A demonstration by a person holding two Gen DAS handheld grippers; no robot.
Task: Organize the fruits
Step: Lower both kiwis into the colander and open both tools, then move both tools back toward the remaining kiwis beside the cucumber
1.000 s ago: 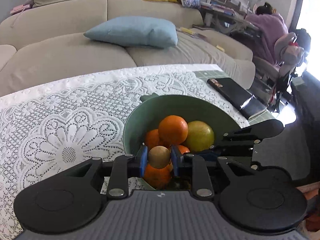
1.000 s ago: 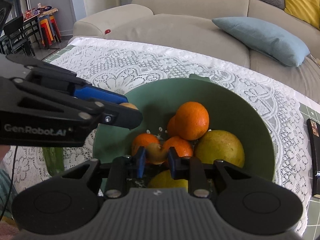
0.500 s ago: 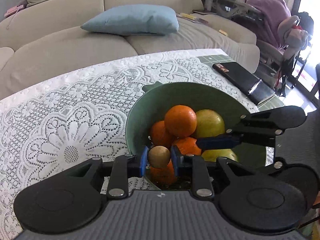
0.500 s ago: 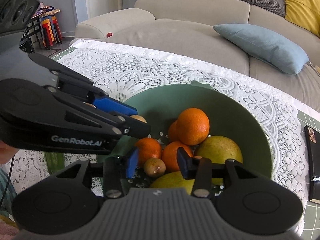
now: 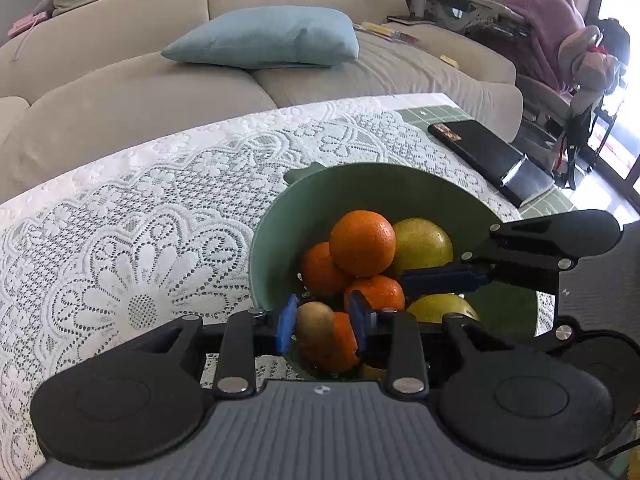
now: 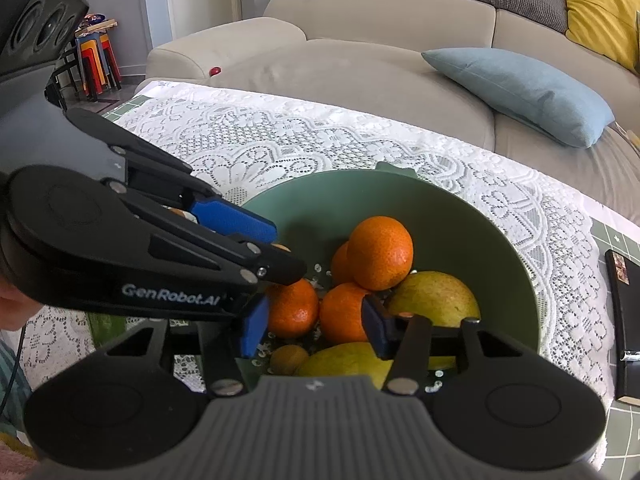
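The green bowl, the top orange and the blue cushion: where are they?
green bowl (image 6: 460, 216): right wrist view, bare inner wall.
top orange (image 6: 380, 252): right wrist view, middle of its peel.
blue cushion (image 5: 268, 36): left wrist view, middle of its cover.

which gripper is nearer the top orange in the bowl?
Right, narrowly. The right gripper is open low in the green bowl, just below the top orange. The left gripper, shut on a small brown fruit, sits at the near rim.

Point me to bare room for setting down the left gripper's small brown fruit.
Bowl: far inner wall bare, centre piled with oranges and pears. Lace tablecloth left of the bowl is bare. Right side holds a black case.
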